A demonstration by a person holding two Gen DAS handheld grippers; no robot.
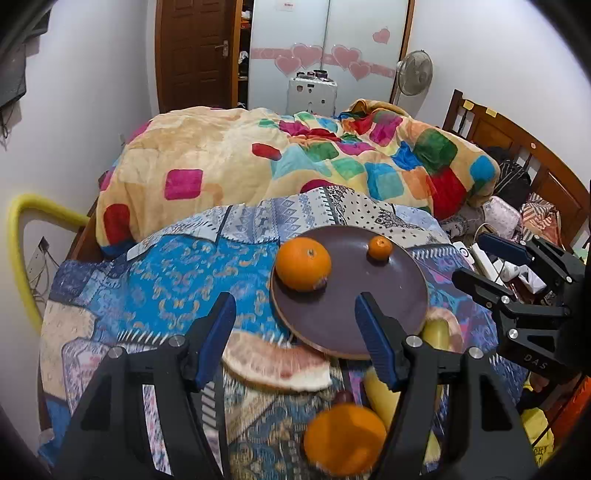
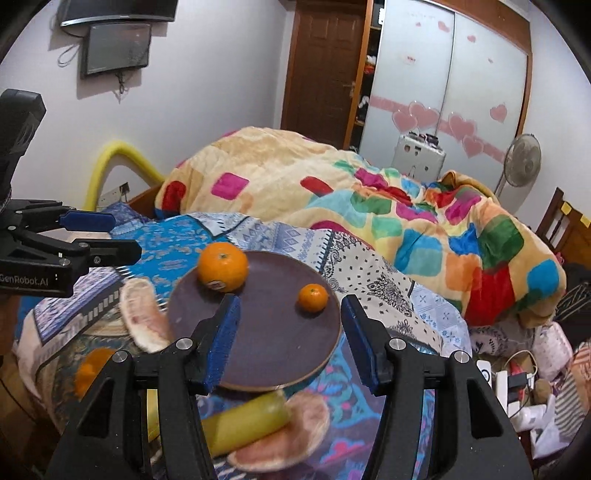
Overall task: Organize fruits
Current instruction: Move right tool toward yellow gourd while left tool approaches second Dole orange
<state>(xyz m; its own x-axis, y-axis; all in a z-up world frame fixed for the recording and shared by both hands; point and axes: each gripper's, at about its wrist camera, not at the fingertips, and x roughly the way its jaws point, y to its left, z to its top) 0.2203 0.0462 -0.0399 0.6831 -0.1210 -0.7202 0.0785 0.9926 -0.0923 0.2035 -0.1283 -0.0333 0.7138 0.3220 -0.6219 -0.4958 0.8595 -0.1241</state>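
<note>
Evidently both grippers are spread wide and hold nothing: left gripper (image 1: 295, 332), right gripper (image 2: 290, 332), above the plate (image 1: 388, 295).

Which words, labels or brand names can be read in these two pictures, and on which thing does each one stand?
"DAS": on the black body of the right tongs, seen from the left wrist.
"GenRobot.AI": on the black body of the left tongs, seen from the right wrist; the first letter is partly cut off.
Sticker on the big orange: too small to read.
Red sign on the wardrobe door: too blurred to read.
</note>
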